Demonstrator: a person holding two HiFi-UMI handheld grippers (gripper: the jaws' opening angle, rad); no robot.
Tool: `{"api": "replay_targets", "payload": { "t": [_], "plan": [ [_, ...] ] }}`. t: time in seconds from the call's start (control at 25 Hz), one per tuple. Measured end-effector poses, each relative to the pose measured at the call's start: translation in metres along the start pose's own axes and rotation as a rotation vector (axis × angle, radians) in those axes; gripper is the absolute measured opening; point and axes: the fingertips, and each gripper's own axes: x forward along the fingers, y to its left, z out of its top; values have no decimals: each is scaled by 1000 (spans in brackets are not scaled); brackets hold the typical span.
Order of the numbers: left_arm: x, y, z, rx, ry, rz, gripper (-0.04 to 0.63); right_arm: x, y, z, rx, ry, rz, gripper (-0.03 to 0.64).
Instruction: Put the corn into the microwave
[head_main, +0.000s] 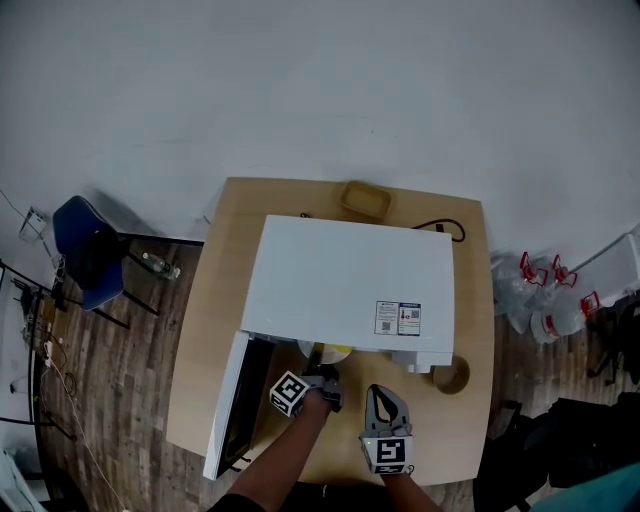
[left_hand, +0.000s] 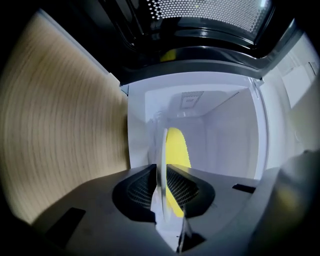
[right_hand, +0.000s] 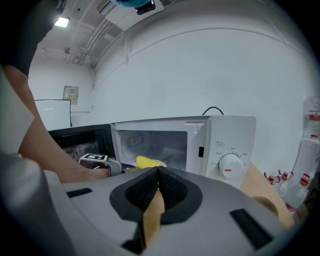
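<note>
Room: wood-plank floor (head_main: 130, 370) around a pale wooden table (head_main: 215, 320), with a blue chair (head_main: 85, 250) to the left and clear water bottles (head_main: 540, 300) to the right.
Microwave: a white microwave (head_main: 350, 280) fills most of the tabletop; its dial (right_hand: 231, 165) is on the right of the front panel.
Door: the door (head_main: 228, 405) is swung fully open to the left, leaving the white cavity open.
Behind the microwave: a small brown bowl (head_main: 364, 200) sits at the table's far edge and a black cable (head_main: 440, 228) loops near the back right corner.
Front right corner: a round tan ring (head_main: 452, 375) lies on the table just beside the microwave.
Left gripper: the left gripper (head_main: 322, 370) reaches into the cavity's mouth. Its jaws stand narrow, with the rim of a white plate (left_hand: 162, 165) between the pads and the pads right against it.
Corn: the yellow corn (left_hand: 177, 150) lies on that plate, inside the cavity near its front.
Right gripper: the right gripper (head_main: 380, 392) hangs in front of the microwave, apart from it, jaws closed together with nothing between them.
Arm: a bare forearm behind the left gripper crosses the right gripper view's left side.
</note>
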Motion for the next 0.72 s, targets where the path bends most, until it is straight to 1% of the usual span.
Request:
{"api": "replay_targets", "payload": {
  "t": [0.04,0.12,0.2,0.32,0.4,0.56,0.68,0.72],
  "plan": [
    [-1,-1,1,-2,-3,-10,52,0,-1,1,3,-2,-1,58],
    [-4,-1,1,-15,3,-19,113,0,-1,2,12,-6,-4,58],
    [-9,2,-1,-33,14,2,180,-1,0,2,23,-9,-6,58],
    [-22,6,-2,-45,20,19,187,-4,3,-2,36,6,0,58],
    [-32,10,-2,-25,24,35,187,-7,5,-7,42,24,1,58],
    [-50,14,-3,27,31,89,186,-11,8,-9,38,22,1,58],
    [-57,11,-8,31,48,99,177,-13,10,-9,37,18,4,58],
    [-58,11,-10,31,53,103,158,-13,11,-9,37,20,7,59]
  ]
}}
